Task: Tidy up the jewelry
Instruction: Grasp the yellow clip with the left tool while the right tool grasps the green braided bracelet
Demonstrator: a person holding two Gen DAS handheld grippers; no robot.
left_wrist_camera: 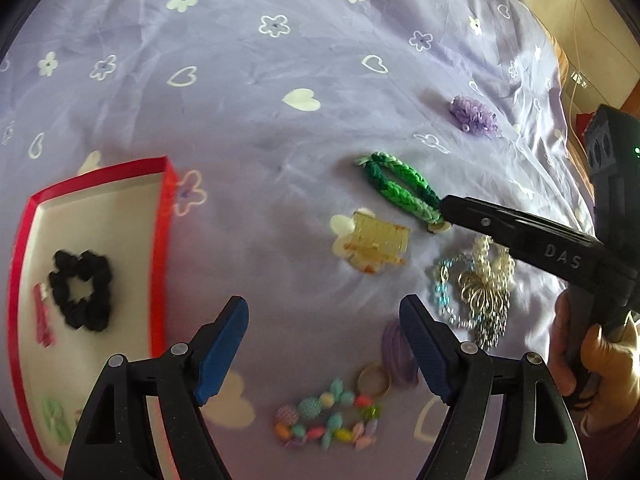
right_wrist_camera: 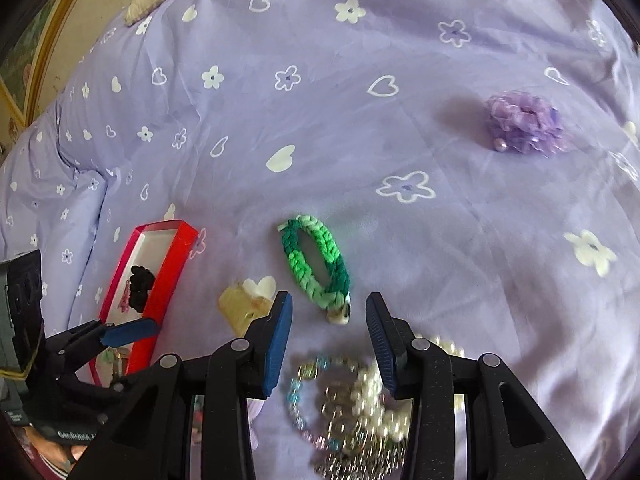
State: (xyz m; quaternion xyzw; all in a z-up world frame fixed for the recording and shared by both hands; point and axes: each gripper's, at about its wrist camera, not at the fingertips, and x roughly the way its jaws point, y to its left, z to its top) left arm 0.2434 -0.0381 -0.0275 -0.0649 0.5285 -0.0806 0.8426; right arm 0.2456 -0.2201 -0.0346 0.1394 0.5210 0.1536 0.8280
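**Green band next, soft and light**

Green band [right_wrist_camera: 316,262] lies on the sheet [right_wrist_camera: 360,140], just ahead of the right gripper [right_wrist_camera: 329,322]: braided, squashy, pinch one side strand (not the bead end). Right jaws part-open, empty. Left gripper [left_wrist_camera: 323,334] wide open, empty, between box [left_wrist_camera: 160,216] and bead pile [left_wrist_camera: 328,420].

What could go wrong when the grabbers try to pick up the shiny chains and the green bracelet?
1. The pearl and chain pile looks tangled, so the open right gripper might lift several pieces at once.
2. The green braided bracelet lies just beyond that gripper's fingertips and might get nudged across the soft bedsheet.
3. The open left gripper hangs over the bead bracelet, beside the red box, and might bump its wall.
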